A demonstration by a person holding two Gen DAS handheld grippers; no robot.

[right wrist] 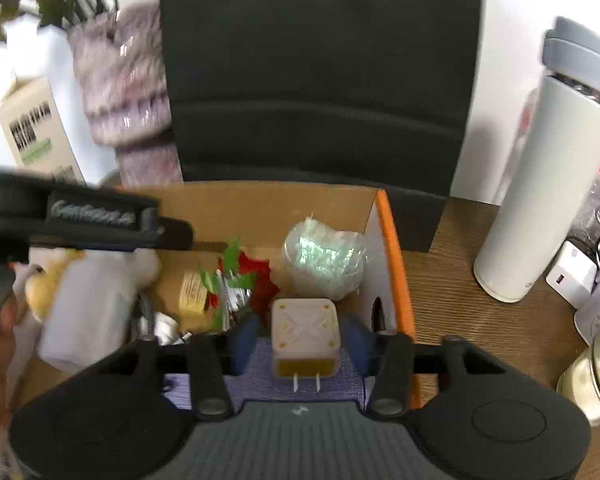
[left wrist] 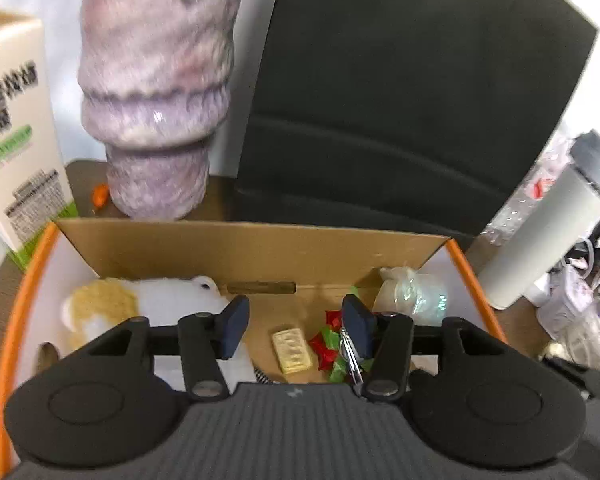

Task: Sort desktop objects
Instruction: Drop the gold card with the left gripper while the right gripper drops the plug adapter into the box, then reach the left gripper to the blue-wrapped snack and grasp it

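Observation:
An open cardboard box with orange edges holds a white plush toy, a gold bar, red and green wrapped sweets and a shiny plastic bag. My left gripper is open and empty above the box floor. My right gripper is shut on a cream plug adapter, prongs pointing back at the camera, held over the box's near right part. The left gripper also shows in the right wrist view.
A purple ceramic vase and a milk carton stand behind the box at left. A black chair back is behind it. A white flask, a white charger and a glass jar stand at right on the wooden desk.

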